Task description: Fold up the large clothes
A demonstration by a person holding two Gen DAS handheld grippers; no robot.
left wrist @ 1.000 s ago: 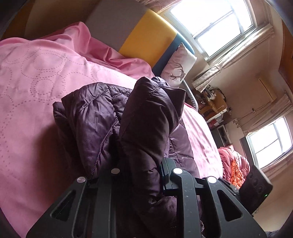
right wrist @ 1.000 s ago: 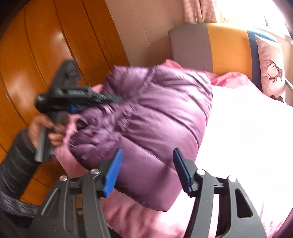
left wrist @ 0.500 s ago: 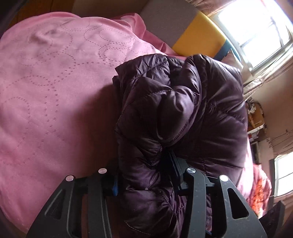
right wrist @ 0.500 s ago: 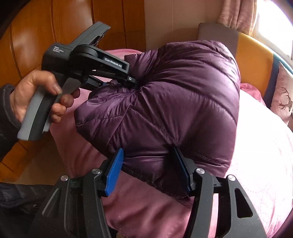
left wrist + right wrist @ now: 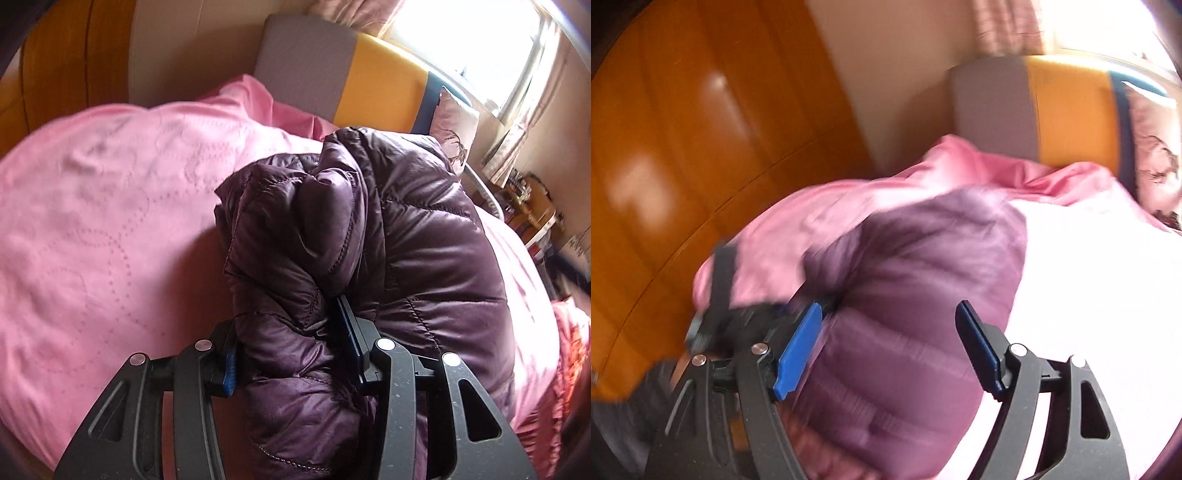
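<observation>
A dark purple quilted down jacket (image 5: pixel 424 240) lies bunched on the pink bed cover (image 5: pixel 110 221). My left gripper (image 5: pixel 286 321) is shut on a thick fold at the jacket's near edge, and the fabric fills the gap between its blue pads. The right wrist view is blurred by motion. There the jacket (image 5: pixel 923 258) lies on the bed beneath my right gripper (image 5: pixel 888 306), whose jaws are opening, and their blue pads stand clear of the fabric. The left gripper (image 5: pixel 738 321) shows as a dark blur at the jacket's left end.
A grey and yellow headboard (image 5: pixel 306 62) stands at the far end of the bed, with a deer-print pillow (image 5: pixel 452 125) beside it. Orange wooden panelling (image 5: pixel 683 129) runs along the left. A bright window (image 5: pixel 461 33) and cluttered shelves (image 5: pixel 528 199) are at the right.
The right gripper let go of the jacket, widened and drew back upward. The left gripper came down with its fold, and the jacket settled onto the bed cover.
</observation>
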